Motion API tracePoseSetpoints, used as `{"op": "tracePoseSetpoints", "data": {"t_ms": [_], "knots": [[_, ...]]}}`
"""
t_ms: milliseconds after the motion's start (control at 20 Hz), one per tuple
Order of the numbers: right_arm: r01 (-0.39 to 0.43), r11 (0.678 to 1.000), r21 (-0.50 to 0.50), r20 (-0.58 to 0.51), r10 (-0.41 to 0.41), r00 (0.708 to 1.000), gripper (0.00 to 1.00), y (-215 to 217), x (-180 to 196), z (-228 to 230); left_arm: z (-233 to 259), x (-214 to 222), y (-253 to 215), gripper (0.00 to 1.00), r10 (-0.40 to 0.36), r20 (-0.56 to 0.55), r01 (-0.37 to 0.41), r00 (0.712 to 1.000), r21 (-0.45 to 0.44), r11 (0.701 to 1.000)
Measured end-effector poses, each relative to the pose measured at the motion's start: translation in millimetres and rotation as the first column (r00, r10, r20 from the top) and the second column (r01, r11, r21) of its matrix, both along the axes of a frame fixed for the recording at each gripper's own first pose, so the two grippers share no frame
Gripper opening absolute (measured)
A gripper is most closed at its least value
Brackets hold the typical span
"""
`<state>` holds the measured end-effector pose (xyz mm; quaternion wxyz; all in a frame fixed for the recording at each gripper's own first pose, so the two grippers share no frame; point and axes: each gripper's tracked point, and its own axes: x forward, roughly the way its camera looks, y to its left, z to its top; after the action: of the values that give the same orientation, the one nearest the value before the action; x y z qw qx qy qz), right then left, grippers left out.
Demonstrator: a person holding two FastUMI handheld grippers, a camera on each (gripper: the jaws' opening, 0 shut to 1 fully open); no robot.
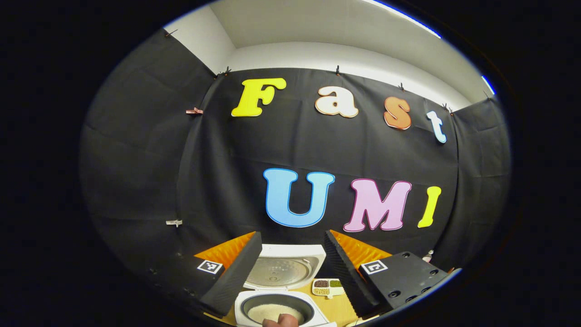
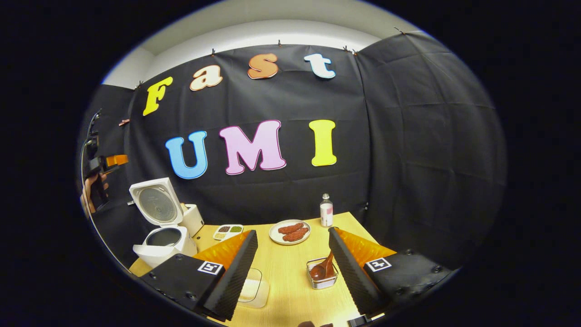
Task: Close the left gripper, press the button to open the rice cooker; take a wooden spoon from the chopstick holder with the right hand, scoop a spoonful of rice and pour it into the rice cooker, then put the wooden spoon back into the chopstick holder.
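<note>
In the right gripper view the right gripper (image 2: 292, 265) hangs above the worktop (image 2: 290, 290) with its jaws spread wide and nothing between them. Nearest, a clear container (image 2: 254, 287) lies partly hidden behind the left-hand jaw; just inside the right-hand jaw the chopstick holder (image 2: 323, 274) stands with the wooden spoon (image 2: 321, 269) resting in it, bowl down and handle leaning toward that jaw. Farther on lie a plate (image 2: 290, 232) of reddish food, a small bottle (image 2: 326, 210) and a divided dish (image 2: 228, 231) of grains. At the far left the rice cooker (image 2: 164, 236) stands with its lid raised. In the left gripper view the left gripper (image 1: 290, 272) also has its jaws wide apart, and the open rice cooker (image 1: 280, 303) sits directly below and between them, white rice (image 1: 274, 312) lying in its pot.
</note>
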<state>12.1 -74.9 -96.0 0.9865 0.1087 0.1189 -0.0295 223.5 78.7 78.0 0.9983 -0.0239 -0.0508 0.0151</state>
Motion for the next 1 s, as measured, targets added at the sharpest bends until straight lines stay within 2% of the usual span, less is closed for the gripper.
{"op": "tracePoseSetpoints", "data": {"t_ms": [300,600,850,1000], "knots": [[0.021,0.997,-0.071,-0.016,-0.022,1.000,0.98,7,-41,12,-26,90,14,0.95,0.016,-0.066,-0.013,0.998,0.048,0.999],[0.084,0.990,-0.116,-0.042,-0.089,0.995,0.98,0,-70,16,-64,168,36,0.95,0.074,-0.145,-0.055,0.987,0.130,0.990],[0.071,0.988,-0.141,-0.081,-0.083,0.993,0.98,0,-67,4,-99,199,53,0.94,0.130,-0.216,-0.096,0.968,0.161,0.982],[0.058,0.990,-0.131,-0.067,-0.067,0.996,0.98,3,-53,10,-100,195,50,0.97,0.118,-0.233,-0.094,0.965,0.110,0.990]]}}
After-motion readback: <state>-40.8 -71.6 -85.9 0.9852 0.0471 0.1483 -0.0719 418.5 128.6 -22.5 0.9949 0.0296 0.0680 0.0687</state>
